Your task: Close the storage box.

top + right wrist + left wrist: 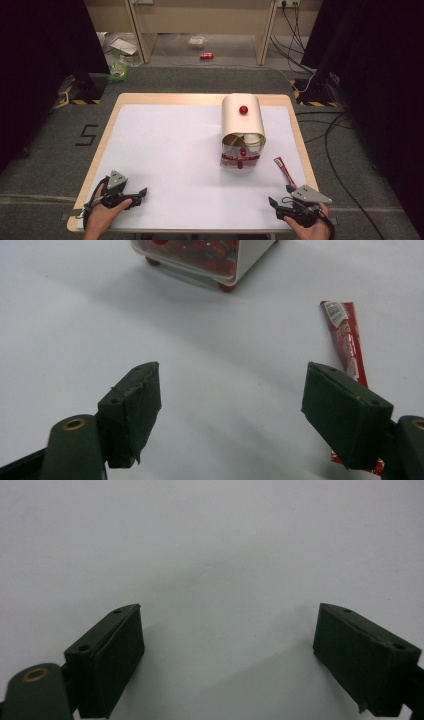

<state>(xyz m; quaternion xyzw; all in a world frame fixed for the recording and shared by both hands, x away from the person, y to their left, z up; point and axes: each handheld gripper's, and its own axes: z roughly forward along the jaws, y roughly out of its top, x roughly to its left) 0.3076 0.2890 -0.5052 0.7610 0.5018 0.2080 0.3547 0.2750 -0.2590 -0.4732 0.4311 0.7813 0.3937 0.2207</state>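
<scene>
While my right gripper rests jaws apart, nothing between, the red sachet lies just beside one jaw. My left gripper gapes empty too. Bread box well ahead.

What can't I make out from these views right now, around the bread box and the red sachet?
- Bread box inside: high view, the rolled-back lid shadows it; contents too small to tell.
- Bread box top: right gripper view, cut off by the upper edge.
- Red sachet near end: right gripper view, behind the right gripper jaw.
- Sachet print: blurred.
</scene>
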